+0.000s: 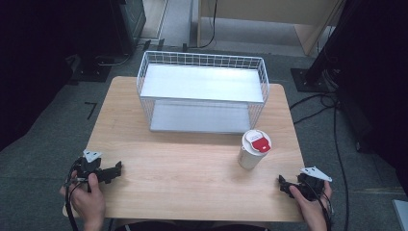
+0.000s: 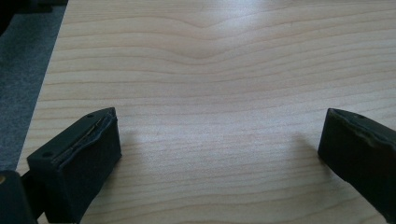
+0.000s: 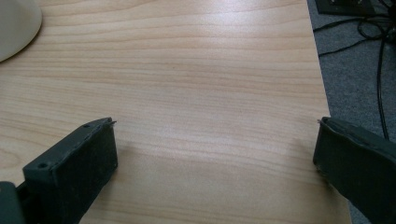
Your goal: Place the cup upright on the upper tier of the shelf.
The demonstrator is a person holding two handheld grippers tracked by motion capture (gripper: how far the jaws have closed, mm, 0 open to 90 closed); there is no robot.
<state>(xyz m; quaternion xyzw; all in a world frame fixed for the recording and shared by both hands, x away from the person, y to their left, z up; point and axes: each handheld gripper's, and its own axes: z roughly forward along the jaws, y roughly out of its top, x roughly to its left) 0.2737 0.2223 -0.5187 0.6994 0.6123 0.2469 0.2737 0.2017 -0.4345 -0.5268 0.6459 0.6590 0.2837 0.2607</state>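
A white paper cup [image 1: 253,150] with a red-and-white lid stands upright on the right half of the wooden table [image 1: 187,163]. Its pale base shows in the right gripper view [image 3: 14,23] at the top left. My left gripper [image 1: 114,171] rests near the table's front left corner, held by a hand. In its own view the left gripper [image 2: 222,119] has its jaws wide apart over bare wood. My right gripper [image 1: 283,183] sits near the front right corner, a little in front of and to the right of the cup. The right gripper [image 3: 215,125] is open too, with nothing between its jaws.
A white wire basket [image 1: 202,60] with two flat shelves stands at the back middle of the table. Grey carpet with black cables [image 1: 317,103] lies to the right of the table. Dark equipment stands [image 1: 315,72] surround the far side. The table's right edge [image 3: 322,88] runs close to the right gripper.
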